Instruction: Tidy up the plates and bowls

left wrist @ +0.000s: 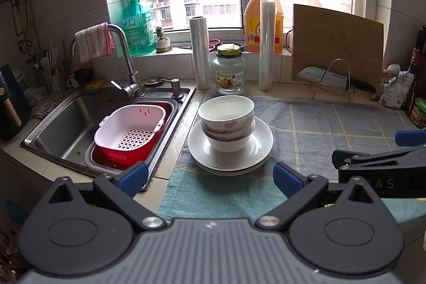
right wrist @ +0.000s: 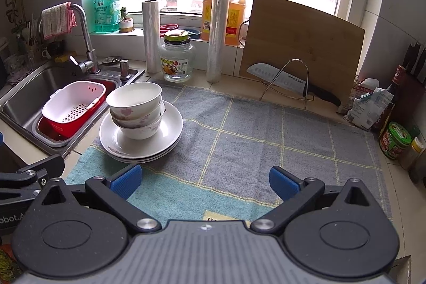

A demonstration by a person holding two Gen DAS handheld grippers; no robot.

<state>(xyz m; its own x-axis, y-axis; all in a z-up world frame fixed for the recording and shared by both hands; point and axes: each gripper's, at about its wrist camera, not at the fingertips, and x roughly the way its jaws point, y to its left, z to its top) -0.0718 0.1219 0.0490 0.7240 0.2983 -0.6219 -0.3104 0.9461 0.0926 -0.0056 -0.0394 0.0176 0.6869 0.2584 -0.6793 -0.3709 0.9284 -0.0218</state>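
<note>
We hold the left gripper (left wrist: pixel 210 177) and the right gripper (right wrist: pixel 205 178) low over the near edge of the towel (right wrist: pixel 266 129), each with its blue pads spread wide apart and nothing between them. Neither touches the crockery.

The bowls (left wrist: pixel 226 121) sit nested, three deep as far as we can count, on a stack of plates (left wrist: pixel 230 153) at the left end of the towel, just beside the sink (left wrist: pixel 66 124). That spot makes sense to us: the pile stands next to where washing is done, and the cloth underneath cushions it and catches drips. Nesting keeps the bowls steady and the stack compact.

In the sink, the white colander (left wrist: pixel 127 129) rests inside a red basin (left wrist: pixel 125 153). The towel to the right of the stack lies bare, which we judge leaves room for setting pieces down.

We judge the pile already looks tidy, so either sorting is done or nothing has started.
</note>
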